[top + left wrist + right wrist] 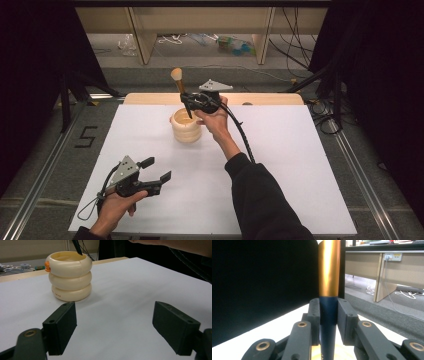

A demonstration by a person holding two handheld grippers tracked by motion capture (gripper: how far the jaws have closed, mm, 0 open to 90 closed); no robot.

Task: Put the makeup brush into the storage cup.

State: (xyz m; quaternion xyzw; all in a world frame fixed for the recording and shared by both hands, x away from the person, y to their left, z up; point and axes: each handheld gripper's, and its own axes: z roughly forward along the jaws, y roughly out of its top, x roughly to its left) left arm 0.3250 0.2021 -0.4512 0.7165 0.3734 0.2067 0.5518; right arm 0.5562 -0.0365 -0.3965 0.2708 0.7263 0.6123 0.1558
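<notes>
Left tongs (156,170) at 7 o'clock, spread wide, nothing between. Right tongs (328,315) clamp makeup brush (328,277), navy handle, gold ferrule, over ribbed cream ring-stacked cup (186,126) at tabletop (300,165) 12 o'clock.

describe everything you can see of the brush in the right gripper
The brush is a makeup-style brush with a pale, rounded bristle tuft at the top, a shiny gold metal-looking collar and a dark blue handle that narrows downward. It stands nearly upright, bristles up, tilted a little to the left in the high view. The right gripper is shut on the handle just below the collar, and the handle's dark tip reaches the mouth of the cream ringed holder.
</notes>
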